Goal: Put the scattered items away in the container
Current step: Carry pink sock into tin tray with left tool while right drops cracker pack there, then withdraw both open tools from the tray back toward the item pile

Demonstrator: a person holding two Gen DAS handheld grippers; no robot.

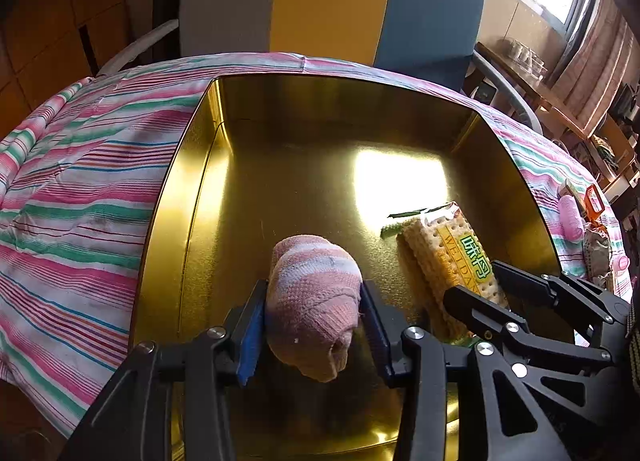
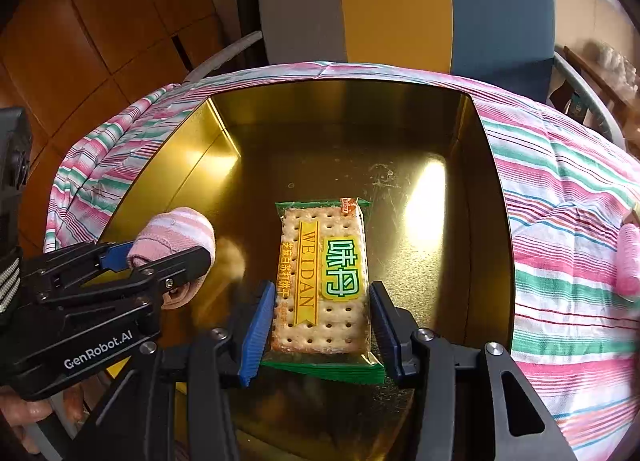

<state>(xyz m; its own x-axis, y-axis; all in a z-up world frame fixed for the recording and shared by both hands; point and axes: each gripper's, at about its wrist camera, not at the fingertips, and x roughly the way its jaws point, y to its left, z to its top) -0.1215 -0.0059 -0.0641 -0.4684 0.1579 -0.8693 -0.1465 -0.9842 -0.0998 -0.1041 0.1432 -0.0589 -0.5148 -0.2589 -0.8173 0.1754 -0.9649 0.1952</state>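
A gold metal tin (image 1: 188, 165) (image 2: 492, 189) stands open on a striped cloth. My left gripper (image 1: 314, 301) is shut on a rolled pink and white sock (image 1: 314, 293) and holds it inside the tin, just above the floor. It also shows at the left of the right wrist view (image 2: 172, 257), with the sock (image 2: 176, 229). My right gripper (image 2: 322, 303) is shut on a Weidan cracker packet (image 2: 324, 277) and holds it over the tin's floor. That packet (image 1: 452, 253) and the right gripper (image 1: 476, 281) show at the right of the left wrist view.
The striped pink, green and white cloth (image 1: 80, 197) covers the table around the tin. A second pink roll (image 1: 571, 217) (image 2: 628, 257) and small items lie on the cloth to the right. A grey, yellow and blue chair (image 1: 332, 1) stands behind the table.
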